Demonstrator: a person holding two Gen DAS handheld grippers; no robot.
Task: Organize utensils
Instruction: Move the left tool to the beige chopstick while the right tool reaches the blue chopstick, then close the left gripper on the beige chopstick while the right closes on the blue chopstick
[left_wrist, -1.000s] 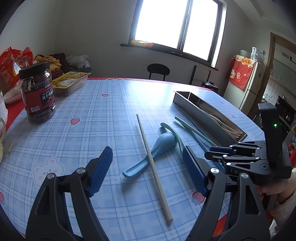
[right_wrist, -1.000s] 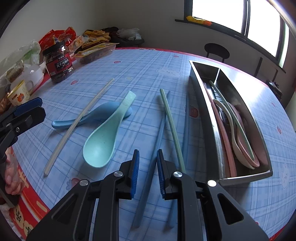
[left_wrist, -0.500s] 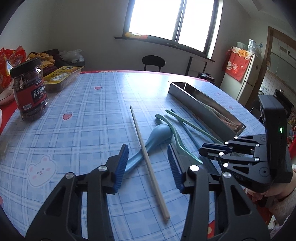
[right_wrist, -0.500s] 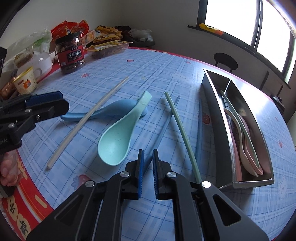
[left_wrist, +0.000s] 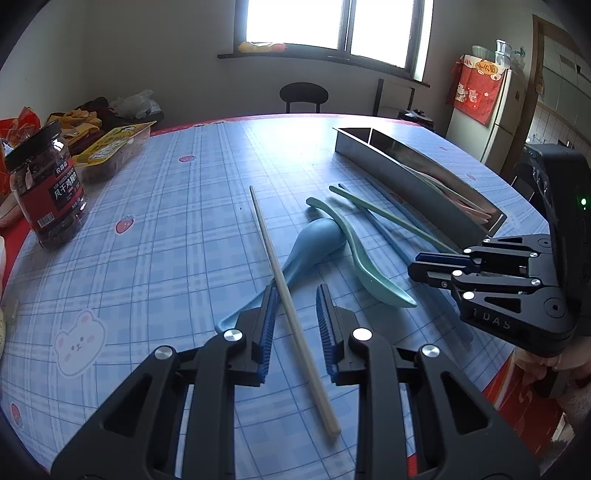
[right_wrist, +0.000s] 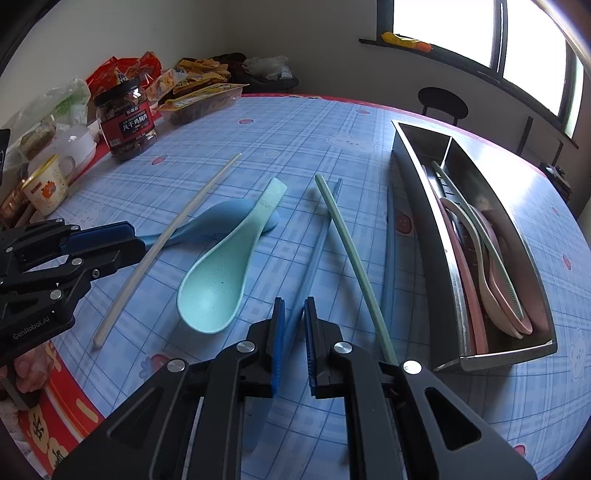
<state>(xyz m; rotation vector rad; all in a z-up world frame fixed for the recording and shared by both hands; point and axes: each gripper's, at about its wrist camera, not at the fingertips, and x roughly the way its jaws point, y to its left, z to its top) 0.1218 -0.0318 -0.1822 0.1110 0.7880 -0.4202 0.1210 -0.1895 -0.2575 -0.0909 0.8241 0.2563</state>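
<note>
My left hand-held gripper (left_wrist: 295, 325) is closing around the beige chopstick (left_wrist: 291, 306), which lies on the worktop (left_wrist: 166, 229) between its jaws, untouched. My right hand-held gripper (right_wrist: 294, 332) pinches a blue chopstick (right_wrist: 314, 254).

Surface: round table (right_wrist: 295, 147) under a blue plaid cloth with strawberry and bear prints.
Centre: cream chopstick (left_wrist: 291, 306) lying across a blue plastic spoon (left_wrist: 314, 243); mint green spoon (right_wrist: 218, 280); green chopstick (right_wrist: 354, 266); two blue chopsticks (right_wrist: 314, 251).
Right: long steel tray (right_wrist: 421, 206).
Far left: dark-lidded snack jar (right_wrist: 125, 118), packaged food tray (left_wrist: 110, 147), printed cup (right_wrist: 44, 184).
</note>
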